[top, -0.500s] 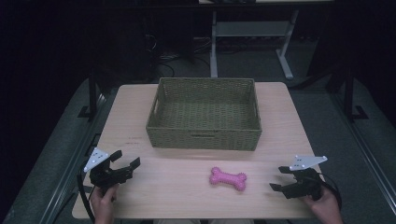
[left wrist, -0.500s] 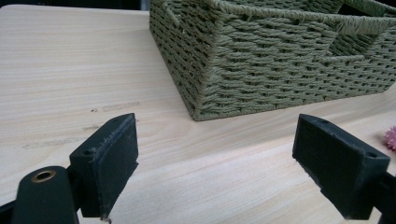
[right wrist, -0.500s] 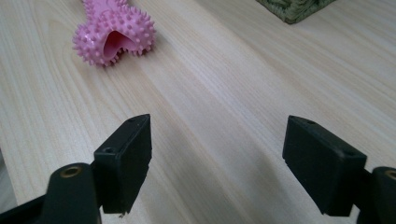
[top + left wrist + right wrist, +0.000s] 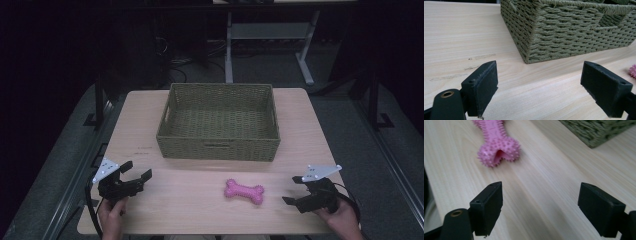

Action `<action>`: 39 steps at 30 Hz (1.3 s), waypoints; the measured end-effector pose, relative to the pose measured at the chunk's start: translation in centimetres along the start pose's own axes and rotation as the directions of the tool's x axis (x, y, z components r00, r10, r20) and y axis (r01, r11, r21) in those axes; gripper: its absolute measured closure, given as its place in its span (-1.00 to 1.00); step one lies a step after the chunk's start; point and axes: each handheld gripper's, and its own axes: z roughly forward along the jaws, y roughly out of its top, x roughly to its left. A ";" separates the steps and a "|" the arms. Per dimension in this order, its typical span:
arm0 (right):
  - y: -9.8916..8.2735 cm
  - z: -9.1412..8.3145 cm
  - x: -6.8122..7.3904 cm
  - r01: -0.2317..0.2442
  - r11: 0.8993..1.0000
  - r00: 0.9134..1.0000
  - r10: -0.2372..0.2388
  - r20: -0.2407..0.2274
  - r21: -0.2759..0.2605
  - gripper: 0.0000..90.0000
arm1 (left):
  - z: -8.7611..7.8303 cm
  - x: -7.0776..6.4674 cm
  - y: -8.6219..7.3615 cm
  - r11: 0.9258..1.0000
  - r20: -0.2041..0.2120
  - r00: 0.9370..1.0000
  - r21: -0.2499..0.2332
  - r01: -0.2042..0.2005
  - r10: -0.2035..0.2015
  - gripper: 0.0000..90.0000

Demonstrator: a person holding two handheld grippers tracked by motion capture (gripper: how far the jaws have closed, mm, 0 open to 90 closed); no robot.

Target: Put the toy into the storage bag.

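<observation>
Now your right gripper (image 4: pixel 295 190) gapes empty near the table's (image 4: pixel 200 220) front right corner, the left gripper (image 4: pixel 136 172) likewise front left, with bare wood around the pink bone toy (image 4: pixel 243 191) lying before the basket (image 4: pixel 218 149).

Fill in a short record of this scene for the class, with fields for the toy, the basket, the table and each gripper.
toy: pink bone toy with small nubs, lying flat on the table, in front of the basket and apart from it
basket: woven green basket, nothing visible inside, on the far half of the table
table: light wooden table
left gripper: left gripper open, nothing between its jaws, low over the near left part of the table
right gripper: right gripper open, nothing held, aimed at the toy, not touching it
</observation>
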 end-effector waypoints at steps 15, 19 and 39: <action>4.0 1.1 1.7 0.099 0.992 0.994 -0.094 -0.064 0.084 -0.64 | -0.5 0.4 -0.1 1.000 -0.016 1.000 -0.016 0.008 -0.008 -0.69; 5.0 1.5 2.1 0.126 0.987 0.990 -0.117 -0.084 0.104 -0.66 | -0.5 0.3 -0.1 1.000 -0.015 1.000 -0.015 0.000 0.000 -0.69; 10.0 4.8 4.0 0.255 0.947 0.958 -0.221 -0.184 0.193 -0.67 | -0.4 0.3 0.0 1.000 -0.010 1.000 -0.014 0.004 -0.004 -0.69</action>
